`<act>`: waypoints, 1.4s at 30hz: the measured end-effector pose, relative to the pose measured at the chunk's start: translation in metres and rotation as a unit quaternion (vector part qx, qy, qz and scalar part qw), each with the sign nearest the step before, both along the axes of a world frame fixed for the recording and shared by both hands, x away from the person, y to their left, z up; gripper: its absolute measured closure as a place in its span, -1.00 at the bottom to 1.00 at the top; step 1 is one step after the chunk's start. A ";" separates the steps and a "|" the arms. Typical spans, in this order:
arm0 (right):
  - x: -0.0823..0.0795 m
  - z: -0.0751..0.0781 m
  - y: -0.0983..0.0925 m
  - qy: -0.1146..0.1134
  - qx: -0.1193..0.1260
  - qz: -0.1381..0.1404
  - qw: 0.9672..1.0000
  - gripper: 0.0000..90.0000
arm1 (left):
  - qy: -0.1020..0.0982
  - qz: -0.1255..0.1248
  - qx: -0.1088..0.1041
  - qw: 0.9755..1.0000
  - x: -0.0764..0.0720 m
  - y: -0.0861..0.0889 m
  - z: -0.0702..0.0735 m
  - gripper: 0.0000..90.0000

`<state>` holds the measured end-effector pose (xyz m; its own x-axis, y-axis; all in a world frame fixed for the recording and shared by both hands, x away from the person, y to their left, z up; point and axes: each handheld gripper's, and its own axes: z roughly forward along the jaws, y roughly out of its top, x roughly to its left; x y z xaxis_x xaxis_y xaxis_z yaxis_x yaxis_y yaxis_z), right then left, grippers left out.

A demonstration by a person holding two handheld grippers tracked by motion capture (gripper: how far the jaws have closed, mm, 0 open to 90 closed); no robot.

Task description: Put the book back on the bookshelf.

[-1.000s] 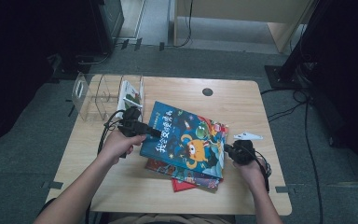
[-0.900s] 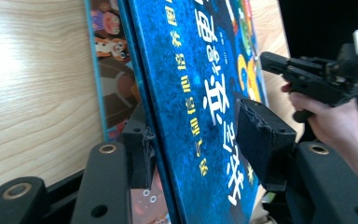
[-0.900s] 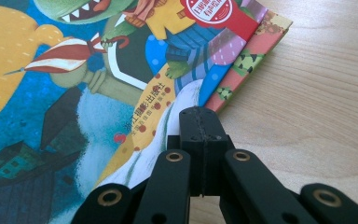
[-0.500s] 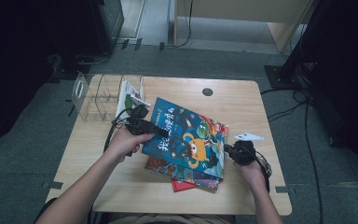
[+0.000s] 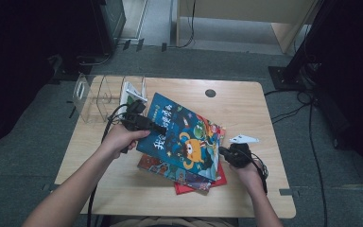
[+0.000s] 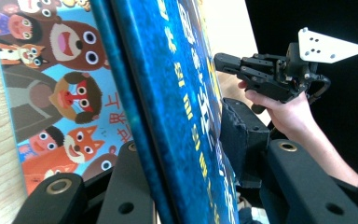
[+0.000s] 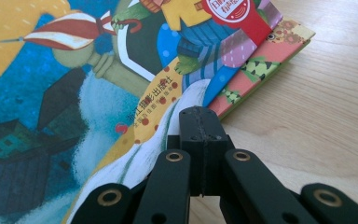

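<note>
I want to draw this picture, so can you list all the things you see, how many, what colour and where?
top picture book: one, dark blue with an orange creature, tilted up at its left edge over the stack
books underneath: at least two, red and multicoloured, flat mid-table
clear plastic rack: one, see-through, far left of the table
thin book in the rack: one, white and green, standing
table: one, light wood
round hole: one, dark, far edge of the table
left claw: one, black, closing on the top picture book's left edge
right claw: one, black, shut, at the stack's right edge
</note>
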<state>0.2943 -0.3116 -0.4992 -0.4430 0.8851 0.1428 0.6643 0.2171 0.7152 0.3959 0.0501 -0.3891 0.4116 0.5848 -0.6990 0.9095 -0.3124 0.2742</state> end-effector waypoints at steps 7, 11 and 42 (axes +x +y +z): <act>0.000 -0.001 0.000 -0.001 0.007 0.003 1.000 1.00 | 0.006 -0.012 0.002 1.000 0.002 -0.004 0.007 0.56; 0.000 -0.001 -0.001 -0.004 0.005 0.007 1.000 1.00 | 0.020 -0.016 0.009 1.000 0.005 -0.006 0.010 0.59; 0.003 0.003 -0.002 -0.005 -0.006 0.033 0.999 0.83 | 0.066 -0.019 0.029 0.997 0.028 -0.016 0.056 0.84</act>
<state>0.2968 -0.3140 -0.4963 -0.5020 0.8554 0.1274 0.6411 0.2691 0.7187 0.4240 0.0340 -0.3330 0.3412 0.6117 -0.7137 0.9236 -0.3591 0.1338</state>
